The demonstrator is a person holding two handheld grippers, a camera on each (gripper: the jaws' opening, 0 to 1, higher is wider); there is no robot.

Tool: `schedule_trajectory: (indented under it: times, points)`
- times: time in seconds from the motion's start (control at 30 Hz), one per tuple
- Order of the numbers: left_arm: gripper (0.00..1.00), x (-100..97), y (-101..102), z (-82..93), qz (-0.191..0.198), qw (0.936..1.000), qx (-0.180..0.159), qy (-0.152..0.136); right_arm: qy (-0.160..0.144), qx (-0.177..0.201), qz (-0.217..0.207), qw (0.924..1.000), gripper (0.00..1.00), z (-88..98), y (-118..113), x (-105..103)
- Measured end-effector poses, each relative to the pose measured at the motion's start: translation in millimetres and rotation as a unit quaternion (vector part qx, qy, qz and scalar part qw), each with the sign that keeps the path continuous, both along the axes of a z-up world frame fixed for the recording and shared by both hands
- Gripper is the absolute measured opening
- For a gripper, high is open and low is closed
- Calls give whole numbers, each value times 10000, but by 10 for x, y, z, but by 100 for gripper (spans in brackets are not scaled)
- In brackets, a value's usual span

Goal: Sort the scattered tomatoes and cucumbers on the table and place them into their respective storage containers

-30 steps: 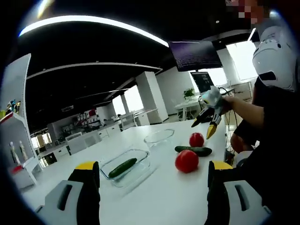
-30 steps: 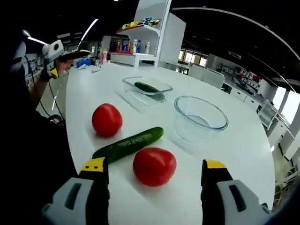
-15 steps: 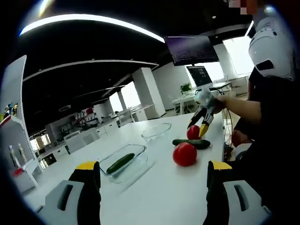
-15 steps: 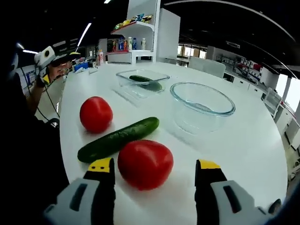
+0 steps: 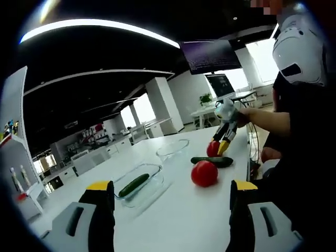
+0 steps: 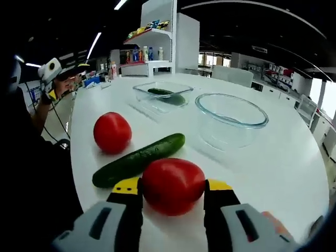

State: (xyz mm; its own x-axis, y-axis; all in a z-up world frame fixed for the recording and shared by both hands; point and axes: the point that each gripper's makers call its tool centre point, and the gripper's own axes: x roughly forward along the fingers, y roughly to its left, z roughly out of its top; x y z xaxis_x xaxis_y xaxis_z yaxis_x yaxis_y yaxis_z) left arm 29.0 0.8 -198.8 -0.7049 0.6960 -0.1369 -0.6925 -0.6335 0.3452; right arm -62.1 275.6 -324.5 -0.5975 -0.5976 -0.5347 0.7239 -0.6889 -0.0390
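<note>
My right gripper [image 6: 172, 185] has its yellow-tipped jaws pressed against both sides of a red tomato [image 6: 173, 185] on the white table. A long cucumber [image 6: 139, 159] lies just behind it, and a second tomato [image 6: 112, 132] sits to the left. Further back stand a round glass bowl [image 6: 231, 123] and a rectangular glass container [image 6: 163, 94] with a cucumber [image 6: 166, 96] inside. My left gripper [image 5: 170, 185] hovers open above the table, nothing between its jaws. Ahead of it are the container [image 5: 137, 186], the bowl [image 5: 174, 150], a tomato [image 5: 204, 173] and the right gripper [image 5: 223, 144].
The table's curved edge [image 6: 79, 157] runs along the left, with the person standing beside it. A white shelf unit [image 6: 157, 42] with bottles stands at the far end. In the left gripper view the person's arm [image 5: 268, 123] reaches in from the right.
My right gripper has moved forward and its jaws have narrowed from wide apart onto the near tomato. The left gripper's view has shifted only slightly.
</note>
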Motion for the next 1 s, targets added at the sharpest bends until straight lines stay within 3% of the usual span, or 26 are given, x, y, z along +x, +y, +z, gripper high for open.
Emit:
schedule_trajectory:
  times: [0.2, 0.3, 0.37, 0.6, 1.0]
  points:
    - [87, 11, 8, -51, -20, 9999, -114, -49, 113, 47, -33, 9999, 44, -1, -12, 26]
    - [87, 18, 1, -49, -42, 9999, -16, -134, 165, -2, -120, 9998, 44, -6, -11, 22]
    - [87, 19, -2, -45, -33, 9999, 14, -137, 395, 114, -29, 9991, 44, 2, -18, 17]
    - [87, 10, -32, -54, 39, 9999, 5, -108, 540, 205, -25, 9983, 45, -16, -6, -27]
    - [86, 29, -57, -14, 63, 10000, 24, -9, 572, 405, -70, 9975, 46, -47, 26, -93]
